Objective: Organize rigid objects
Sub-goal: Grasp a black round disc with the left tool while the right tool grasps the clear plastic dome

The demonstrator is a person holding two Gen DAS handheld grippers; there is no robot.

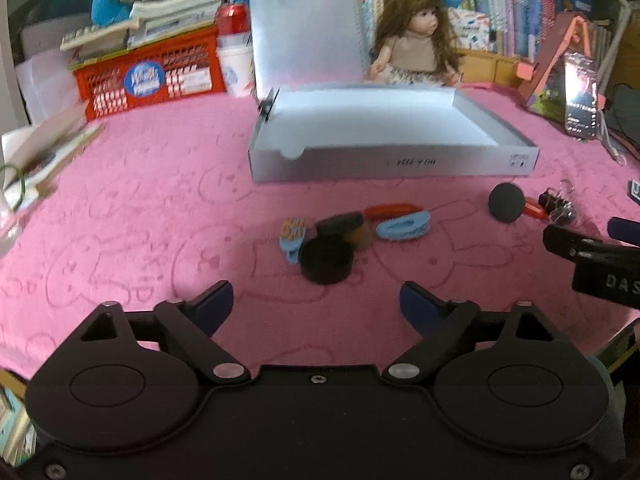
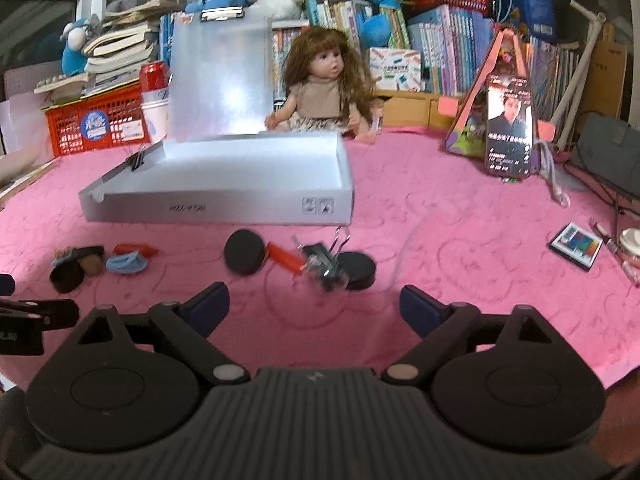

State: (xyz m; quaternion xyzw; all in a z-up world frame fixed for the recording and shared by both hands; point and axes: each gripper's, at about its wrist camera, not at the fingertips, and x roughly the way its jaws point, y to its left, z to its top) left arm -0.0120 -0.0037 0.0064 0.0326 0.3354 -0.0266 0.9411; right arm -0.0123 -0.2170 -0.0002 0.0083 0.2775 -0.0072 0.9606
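Altogether four black round pucks show across both views: two ahead of the left claw (image 1: pixel 316 304), one lying flat (image 1: pixel 326 260) and one tipped on its neighbours (image 1: pixel 340 224), and two ahead of the right claw (image 2: pixel 314 306), one propped on edge (image 2: pixel 245 257), one flat (image 2: pixel 358 270). Both claws are spread wide, holding nothing. Beyond them sits one shallow grey cardboard box (image 2: pixel 224 208), lid upright, on the fuzzy pink cloth (image 1: pixel 140 208). Only the right view shows the metal binder clip (image 2: pixel 322 264) clearly; only the left shows two blue oval brushes (image 1: pixel 404 227) (image 1: pixel 294 240) plainly.
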